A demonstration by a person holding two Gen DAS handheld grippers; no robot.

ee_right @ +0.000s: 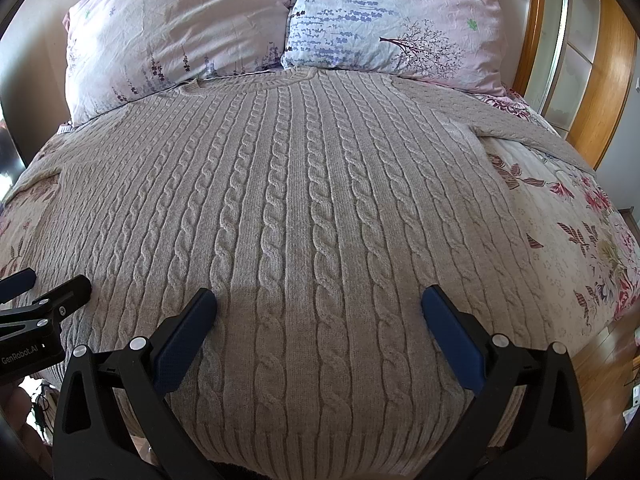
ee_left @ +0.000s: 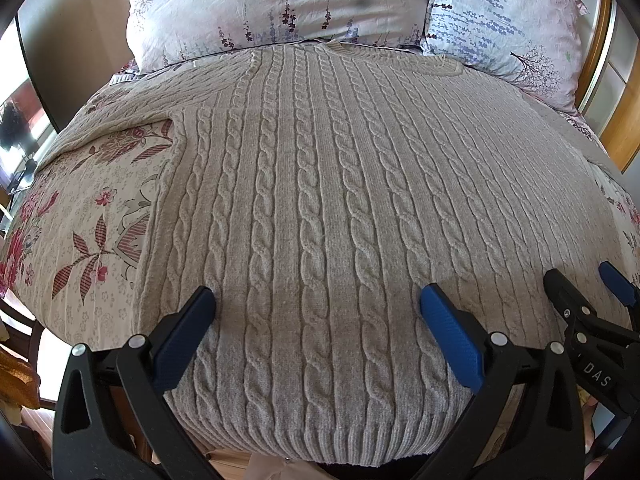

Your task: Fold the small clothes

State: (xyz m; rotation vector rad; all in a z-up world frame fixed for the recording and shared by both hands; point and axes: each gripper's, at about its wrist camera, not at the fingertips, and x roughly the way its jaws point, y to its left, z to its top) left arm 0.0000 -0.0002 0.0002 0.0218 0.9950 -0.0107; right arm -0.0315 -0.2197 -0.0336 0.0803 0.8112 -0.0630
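Grey cable-knit sweater (ee_left: 320, 200) lies flat, front up, on the floral bedspread (ee_left: 92, 216), collar toward two pillows (ee_right: 180, 28), ribbed hem at the near bed edge. Bare bedspread is exposed beside each sleeve. Left gripper (ee_left: 318, 306) and right gripper (ee_right: 320, 304) sit side by side above the hem area, fingers spread wide, holding nothing. The wooden headboard (ee_right: 612, 80) bounds the right side.

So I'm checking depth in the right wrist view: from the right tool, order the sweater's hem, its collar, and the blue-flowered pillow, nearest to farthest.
1. Hem, just under the right tool.
2. Collar, far end, centre.
3. Pillow, beyond the collar, right.
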